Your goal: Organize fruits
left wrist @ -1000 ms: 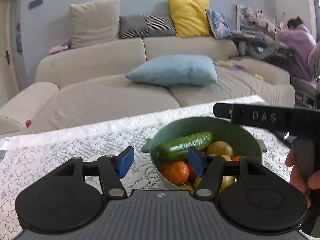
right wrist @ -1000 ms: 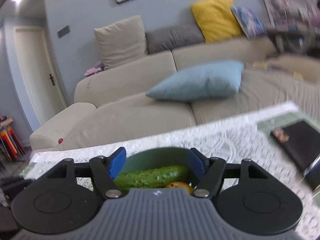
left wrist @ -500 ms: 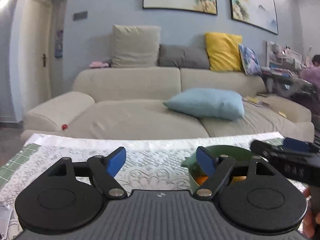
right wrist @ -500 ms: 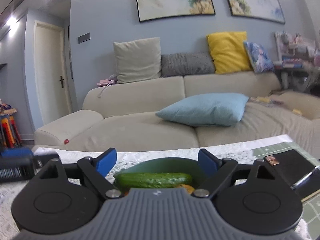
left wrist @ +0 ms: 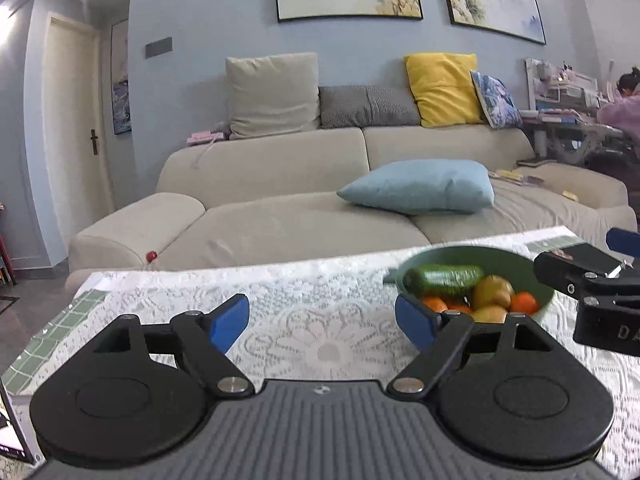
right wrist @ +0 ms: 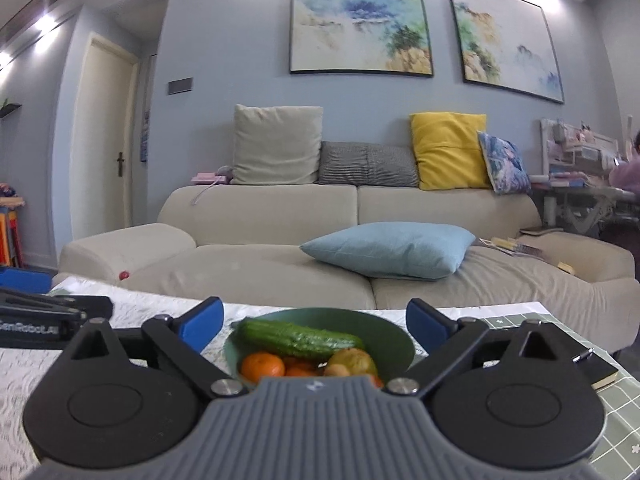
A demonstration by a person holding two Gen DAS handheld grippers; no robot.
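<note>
Now both my grippers are wide open and hold nothing.

My left gripper (left wrist: 322, 326) hangs over the white lace cloth (left wrist: 320, 344), and the green bowl (left wrist: 460, 256) sits at about 2 o'clock from it, just past my right blue fingertip (left wrist: 414, 326). My right gripper (right wrist: 314, 324) looks straight at the same bowl at 12 o'clock, between its fingers. A green cucumber (right wrist: 300, 338) lies on top of the oranges (right wrist: 262, 366) and a yellow fruit (right wrist: 354, 360) inside. A black notebook (right wrist: 592, 368) lies at 3 o'clock. Far behind is the sofa (right wrist: 280, 216) with a blue pillow (right wrist: 388, 250).
</note>
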